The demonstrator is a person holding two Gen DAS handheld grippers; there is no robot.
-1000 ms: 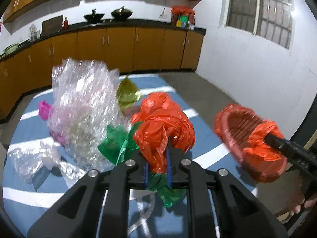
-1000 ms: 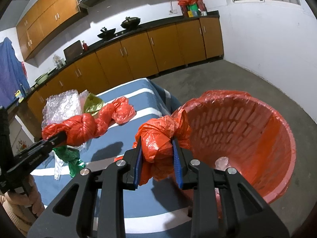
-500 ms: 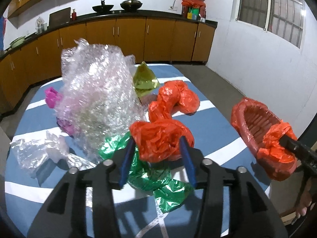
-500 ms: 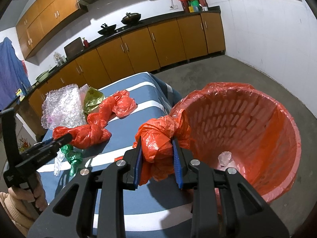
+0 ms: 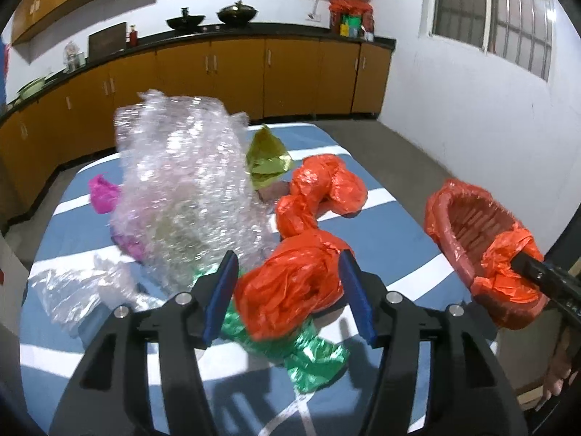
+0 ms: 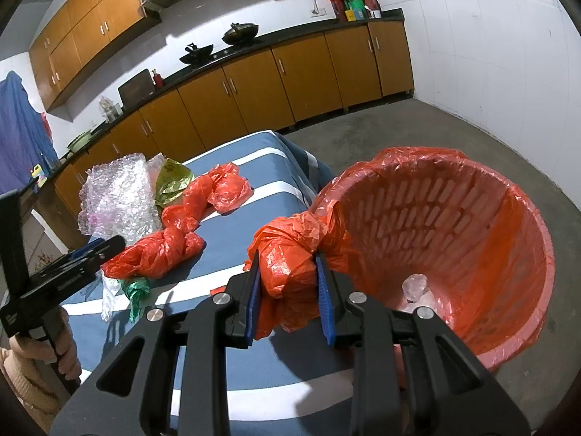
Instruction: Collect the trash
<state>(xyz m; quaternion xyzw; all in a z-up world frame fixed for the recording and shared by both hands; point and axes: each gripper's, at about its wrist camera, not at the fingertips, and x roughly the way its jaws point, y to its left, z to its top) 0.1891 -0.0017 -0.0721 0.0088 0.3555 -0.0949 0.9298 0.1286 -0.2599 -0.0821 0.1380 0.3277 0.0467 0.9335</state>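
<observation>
A long twisted orange plastic bag [image 5: 290, 287] lies on the blue striped table [image 5: 392, 218]. My left gripper [image 5: 288, 290] is open, its jaws wide on either side of the bag's near end; the bag also shows in the right wrist view [image 6: 159, 250]. My right gripper [image 6: 288, 290] is shut on the bunched orange liner [image 6: 294, 250] of the red laundry-style bin [image 6: 472, 225], holding the bin tilted at the table's right edge. A clear crumpled piece [image 6: 415, 285] lies inside the bin.
On the table lie a big bubble wrap sheet [image 5: 181, 189], a green foil wrapper [image 5: 308, 352], a yellow-green foil bag [image 5: 267, 160], a pink scrap [image 5: 103, 192] and clear plastic [image 5: 69, 290]. Wooden cabinets [image 5: 236, 76] line the far wall.
My left gripper has opened and let the orange bag down onto the table. The right gripper keeps its hold on the bin liner.
</observation>
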